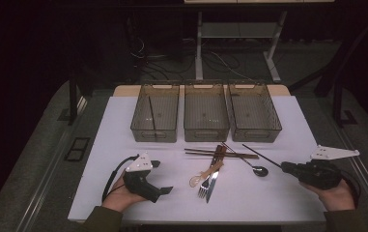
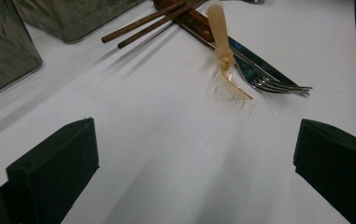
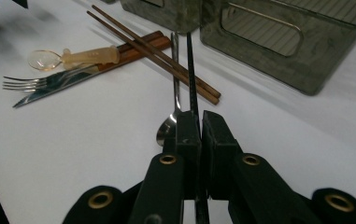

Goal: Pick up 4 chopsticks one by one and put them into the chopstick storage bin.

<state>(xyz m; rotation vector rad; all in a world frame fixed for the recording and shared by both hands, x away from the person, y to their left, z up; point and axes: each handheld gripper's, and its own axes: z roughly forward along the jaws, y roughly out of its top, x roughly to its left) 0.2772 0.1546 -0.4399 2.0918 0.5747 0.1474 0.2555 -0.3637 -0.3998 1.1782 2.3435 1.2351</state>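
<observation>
My right gripper [image 1: 285, 167] [image 3: 200, 120] is shut on a thin black chopstick [image 1: 263, 156] [image 3: 190, 65], which points left and away, over a metal spoon [image 1: 258, 169] [image 3: 175, 79]. Mid-table lies a pile of cutlery: two brown chopsticks [image 1: 220, 153] [image 3: 157, 55], a wooden-handled knife [image 1: 213, 178] [image 3: 59, 88], a fork [image 1: 203, 186] [image 3: 26, 84] and an amber plastic spoon [image 1: 202, 177] [image 2: 222, 44]. My left gripper [image 1: 161, 177] [image 2: 194, 154] rests open on the table, left of the pile, with nothing between its fingers [image 2: 54, 163].
Three smoky clear bins stand in a row at the back: left [image 1: 143, 129], middle [image 1: 206, 130], right [image 1: 268, 133]. A second black chopstick [image 1: 151, 113] leans inside the left bin. The white tabletop [image 1: 249, 198] ends just ahead of my hands.
</observation>
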